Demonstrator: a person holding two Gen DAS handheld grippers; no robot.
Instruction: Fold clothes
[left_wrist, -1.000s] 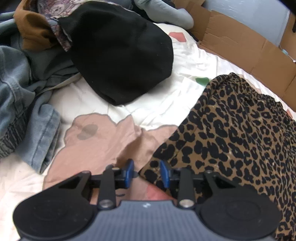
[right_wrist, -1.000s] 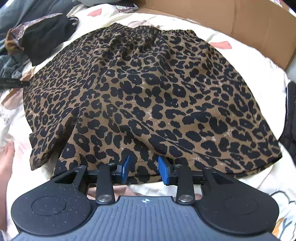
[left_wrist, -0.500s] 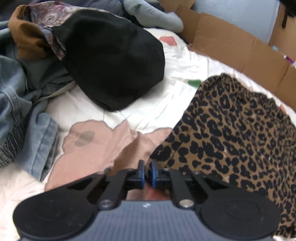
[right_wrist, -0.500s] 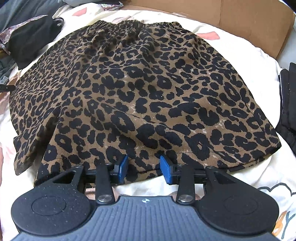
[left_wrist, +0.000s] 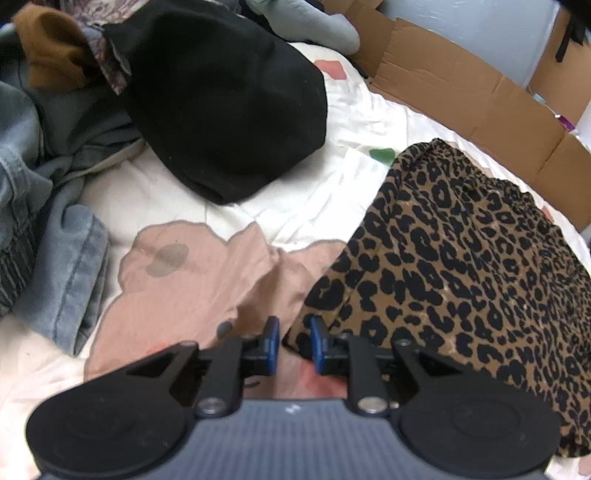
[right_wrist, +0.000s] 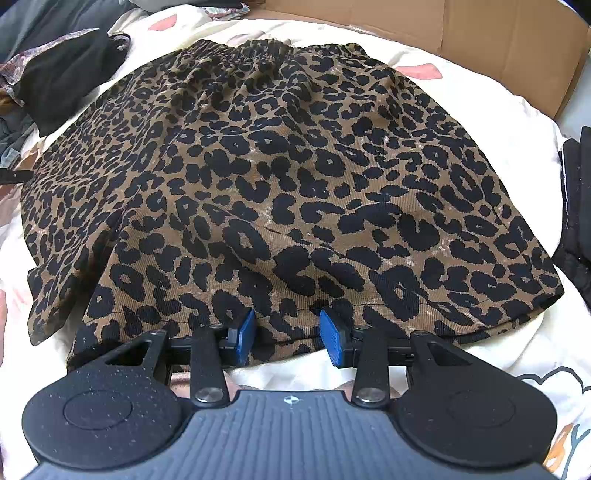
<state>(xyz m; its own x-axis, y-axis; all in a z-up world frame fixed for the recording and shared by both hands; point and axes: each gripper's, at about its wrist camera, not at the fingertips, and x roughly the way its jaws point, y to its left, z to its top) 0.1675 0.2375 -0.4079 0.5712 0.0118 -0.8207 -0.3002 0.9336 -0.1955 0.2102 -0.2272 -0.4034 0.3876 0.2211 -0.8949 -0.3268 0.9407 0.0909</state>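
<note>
The leopard skirt lies spread flat on the bed, waistband at twelve o'clock in the right wrist view, hem at six, right under the right gripper. Its jaws stand apart, straddling the hem edge, blue pads either side of the cloth with daylight between pad and fabric; nothing pinched yet.

Over on the left wrist view, the left gripper sits at the skirt's near corner, at about one o'clock from its tips. The jaws have just been opening again after nearly shutting, and now there's a narrow gap. The corner lies just beside the right-hand pad, not clearly between the two, so I'd call that a missed bite.

To do this well, I reckon the left needs to nudge toward the corner so the fabric sits fully between the pads, then close on both layers. The right should dip a touch and clamp the hem, not the sheet beneath. Lift both together and level, and carry the hem toward the waistband at twelve.

Watch the black garment and denim at ten o'clock: well apart, no trouble. Cardboard stands along the far edge of the bed.
</note>
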